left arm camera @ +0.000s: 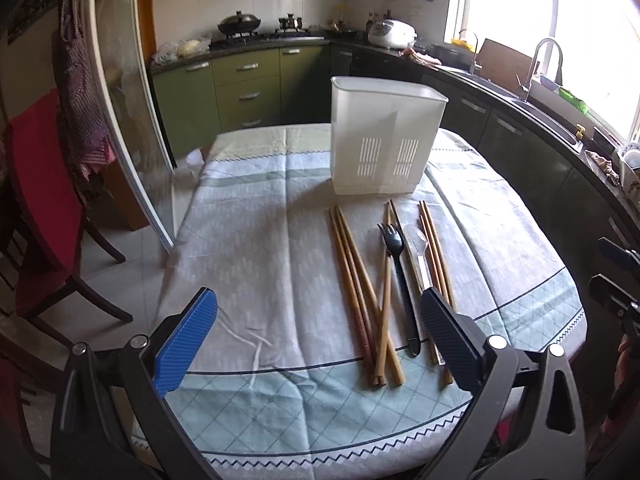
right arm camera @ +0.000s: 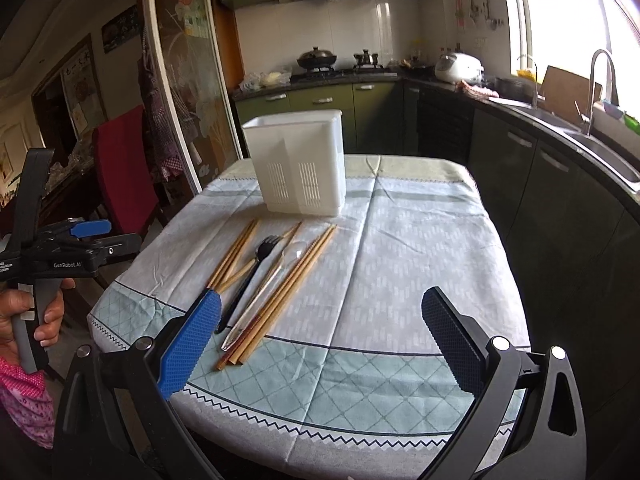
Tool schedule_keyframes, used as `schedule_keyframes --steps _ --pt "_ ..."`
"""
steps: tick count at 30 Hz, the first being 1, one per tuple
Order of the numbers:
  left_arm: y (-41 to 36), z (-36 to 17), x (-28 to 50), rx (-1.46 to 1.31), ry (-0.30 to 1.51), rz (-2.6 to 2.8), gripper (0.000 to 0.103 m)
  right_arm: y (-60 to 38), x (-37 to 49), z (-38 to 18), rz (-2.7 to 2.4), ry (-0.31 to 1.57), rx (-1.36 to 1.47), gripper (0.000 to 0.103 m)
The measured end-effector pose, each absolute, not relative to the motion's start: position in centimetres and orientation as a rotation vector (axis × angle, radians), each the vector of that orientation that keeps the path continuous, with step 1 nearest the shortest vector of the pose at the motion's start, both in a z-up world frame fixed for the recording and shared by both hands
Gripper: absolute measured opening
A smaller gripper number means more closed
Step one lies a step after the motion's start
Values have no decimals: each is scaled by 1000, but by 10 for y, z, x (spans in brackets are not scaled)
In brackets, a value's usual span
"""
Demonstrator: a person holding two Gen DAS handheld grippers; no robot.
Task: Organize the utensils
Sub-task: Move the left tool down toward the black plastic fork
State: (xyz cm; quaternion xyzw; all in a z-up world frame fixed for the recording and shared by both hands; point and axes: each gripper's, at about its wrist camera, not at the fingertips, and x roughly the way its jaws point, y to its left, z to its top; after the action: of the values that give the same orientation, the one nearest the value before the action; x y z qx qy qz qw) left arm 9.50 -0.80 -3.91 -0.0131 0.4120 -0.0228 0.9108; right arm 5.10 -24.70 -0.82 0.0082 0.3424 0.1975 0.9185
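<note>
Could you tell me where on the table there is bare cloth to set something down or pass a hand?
Bare cloth lies left of the chopsticks out to the table edge, and right of the utensils toward the sink-side edge. It is crowded in front of the holder, where chopsticks, fork and clear spoon overlap. Both grippers, left and right, hang open.

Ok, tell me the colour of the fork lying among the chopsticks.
Black. The fork shows best in the left wrist view.

Daylight is pouring through the window (left arm camera: 592,40) on the right, blowing it out to white glare, while the left side is sitting dim and fisheye distortion is bending the edges.
</note>
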Motion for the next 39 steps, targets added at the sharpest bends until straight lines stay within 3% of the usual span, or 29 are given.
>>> schedule_keyframes --steps 12,17,20,23,28,30,39 --pt "-54 -93 202 -155 1245 -256 96 -280 100 -25 358 826 120 99" --pt "-84 -101 217 -109 1317 -270 73 -288 108 -34 351 861 158 99" --pt "-97 -107 221 -78 1335 -273 61 -290 111 -36 345 864 160 90" --pt "-103 -112 226 -70 1351 -270 48 -291 114 -38 353 873 166 74" --pt "-110 -118 230 -36 1378 -243 45 -287 119 -40 348 882 134 50" --pt "-112 -120 232 -26 1385 -232 45 -286 120 -40 355 883 130 45" --pt "-116 -136 246 -30 1422 -213 45 -279 124 -40 378 876 114 42"
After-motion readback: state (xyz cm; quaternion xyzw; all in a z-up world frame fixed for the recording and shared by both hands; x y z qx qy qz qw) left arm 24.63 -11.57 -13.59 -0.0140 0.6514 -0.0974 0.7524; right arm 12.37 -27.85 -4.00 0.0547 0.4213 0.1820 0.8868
